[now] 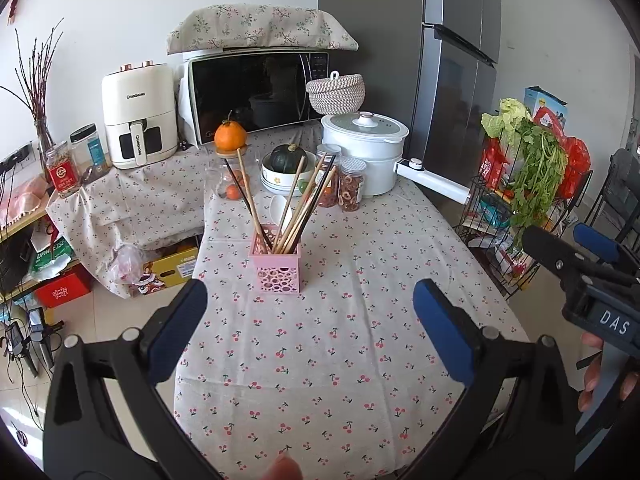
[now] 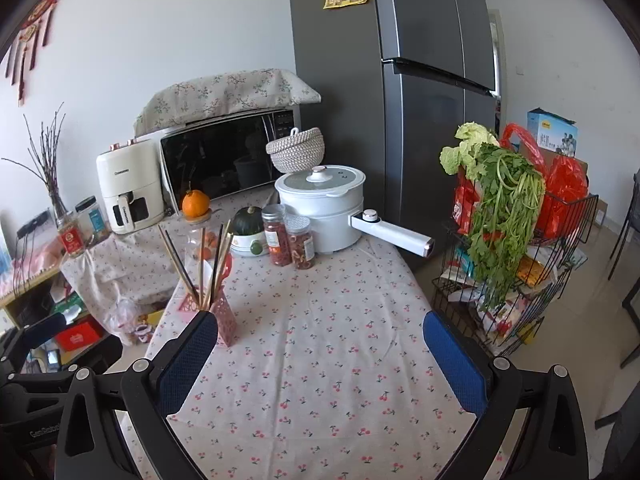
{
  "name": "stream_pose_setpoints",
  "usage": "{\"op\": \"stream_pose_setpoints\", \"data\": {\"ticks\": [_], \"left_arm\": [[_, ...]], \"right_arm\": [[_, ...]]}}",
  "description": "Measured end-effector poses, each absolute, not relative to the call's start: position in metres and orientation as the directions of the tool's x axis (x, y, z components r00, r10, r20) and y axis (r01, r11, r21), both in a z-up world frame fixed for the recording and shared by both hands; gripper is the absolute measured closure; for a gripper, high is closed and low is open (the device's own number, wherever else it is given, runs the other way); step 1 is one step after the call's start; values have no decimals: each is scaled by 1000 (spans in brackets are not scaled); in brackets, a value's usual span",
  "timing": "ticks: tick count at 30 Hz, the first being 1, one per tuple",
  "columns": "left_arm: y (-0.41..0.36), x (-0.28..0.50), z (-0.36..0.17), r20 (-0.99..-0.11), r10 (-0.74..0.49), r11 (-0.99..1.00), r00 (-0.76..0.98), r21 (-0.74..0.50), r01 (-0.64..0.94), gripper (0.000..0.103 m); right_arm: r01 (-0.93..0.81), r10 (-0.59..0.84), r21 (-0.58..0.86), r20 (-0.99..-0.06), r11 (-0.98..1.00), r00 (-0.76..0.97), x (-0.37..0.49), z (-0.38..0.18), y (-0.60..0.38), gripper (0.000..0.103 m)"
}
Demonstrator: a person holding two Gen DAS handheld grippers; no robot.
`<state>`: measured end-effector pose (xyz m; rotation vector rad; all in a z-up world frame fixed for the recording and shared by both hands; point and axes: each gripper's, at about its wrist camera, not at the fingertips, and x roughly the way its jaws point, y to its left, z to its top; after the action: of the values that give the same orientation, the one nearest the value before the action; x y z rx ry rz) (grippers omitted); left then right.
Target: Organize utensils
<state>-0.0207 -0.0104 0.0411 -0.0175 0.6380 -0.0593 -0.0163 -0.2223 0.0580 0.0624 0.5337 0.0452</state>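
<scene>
pink holder [image 1: 276, 268] of chopsticks [image 1: 294, 208], jars [image 1: 352, 190] behind

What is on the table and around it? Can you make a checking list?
Surface: table under a cherry-print cloth, near part bare.
Job's things: pink holder standing upright, chopsticks leaning inside it; a white spoon behind it.
Clutter: pot, two jars, squash in a bowl, orange, all at the far end.
Grippers: left gripper open, holding nothing; right gripper open, holding nothing.
Cables: dark wires hanging low on the left.
Surroundings: microwave, air fryer, fridge, wire rack with greens.
</scene>
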Motion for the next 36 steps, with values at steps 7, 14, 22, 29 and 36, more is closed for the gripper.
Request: {"op": "stream_pose_setpoints", "data": {"ticks": [7, 14, 22, 29, 36], "left_arm": [[-1, -18, 35, -609, -45, 999, 792, -42, 24, 1], [5, -19, 36, -604, -32, 999, 796, -47, 4, 1], [7, -22, 37, -597, -13, 999, 802, -43, -16, 1], [2, -24, 37, -597, -17, 999, 802, -39, -8, 1], [1, -25, 36, -602, -14, 999, 799, -41, -14, 1]], "right_arm": [[-63, 82, 54, -524, 997, 848, -11, 50, -206, 0], [-84, 95, 46, -523, 995, 847, -13, 49, -198, 0], [-79, 92, 47, -507, 996, 857, -19, 53, -194, 0], [-79, 92, 47, -504, 996, 858, -21, 54, -195, 0], [-69, 85, 50, -505, 996, 859, -22, 57, -195, 0]]}}
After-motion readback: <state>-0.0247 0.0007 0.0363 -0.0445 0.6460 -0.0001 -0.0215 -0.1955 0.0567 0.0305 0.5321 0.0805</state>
